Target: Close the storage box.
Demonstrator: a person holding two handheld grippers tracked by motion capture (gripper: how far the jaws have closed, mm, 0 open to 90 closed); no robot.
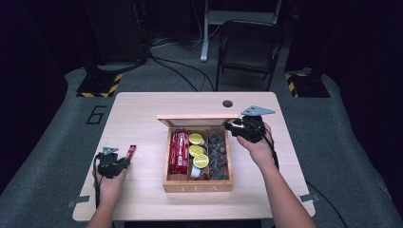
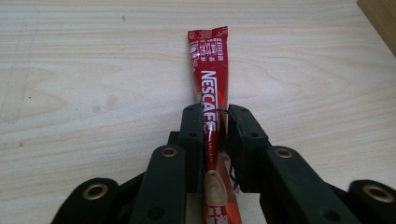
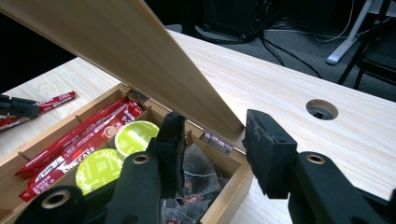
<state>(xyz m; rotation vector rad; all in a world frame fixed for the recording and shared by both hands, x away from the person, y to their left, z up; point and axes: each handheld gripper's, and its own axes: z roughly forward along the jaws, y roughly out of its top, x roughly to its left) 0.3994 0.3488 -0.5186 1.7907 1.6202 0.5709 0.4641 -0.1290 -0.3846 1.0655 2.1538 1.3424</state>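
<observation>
- Laboratory or studio recording space with dark surroundings.
- Grey carpeted platform (image 1: 52,142) marked "6".
- Yellow-black hazard-striped stand bases (image 1: 99,84).
- Black floor cables (image 1: 176,71); black folding metal chair (image 1: 249,47).

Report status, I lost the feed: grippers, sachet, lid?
Left gripper shut on sachet, on table. Right gripper open, jaws astride lid corner. Box open. Nothing in the way.
</observation>
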